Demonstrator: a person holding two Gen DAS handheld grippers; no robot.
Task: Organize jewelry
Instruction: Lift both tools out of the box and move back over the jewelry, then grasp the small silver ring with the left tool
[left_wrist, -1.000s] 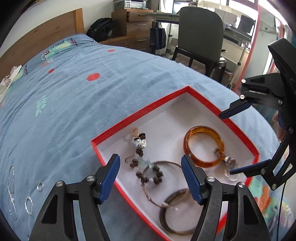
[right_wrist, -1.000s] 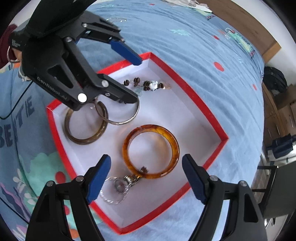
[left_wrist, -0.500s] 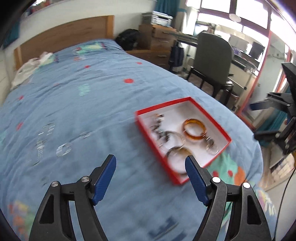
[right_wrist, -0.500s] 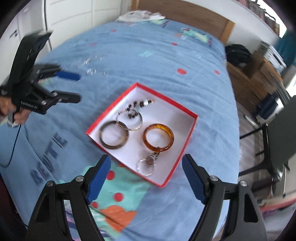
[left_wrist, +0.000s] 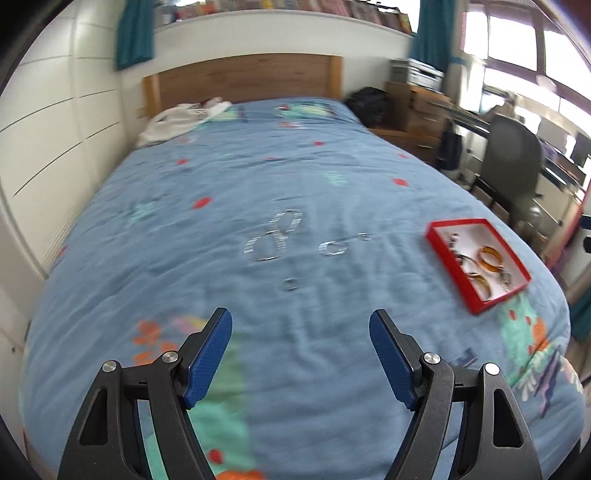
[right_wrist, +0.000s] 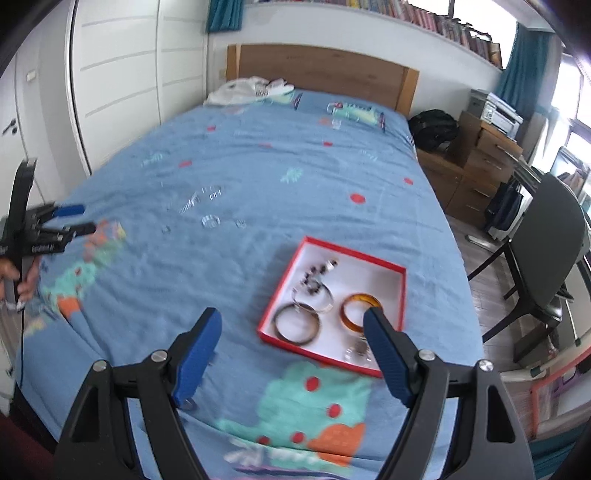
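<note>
bright daylight enters through the windows (left_wrist: 517, 51) at the right, blown out to white glare. both fisheye views bend walls and darken at the corners. motion blur smears the bedspread (left_wrist: 258, 184) and loose jewelry (left_wrist: 275, 238); shadows are soft.

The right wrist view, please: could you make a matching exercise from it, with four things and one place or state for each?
Things:
1. amber bangle
2. silver rings
3. white cloth
4. right claw

Places or states:
a. loose on the blue bedspread
b. open and empty
c. inside the red tray
d. by the wooden headboard

Pairs: 1-c, 2-a, 3-d, 4-b
</note>
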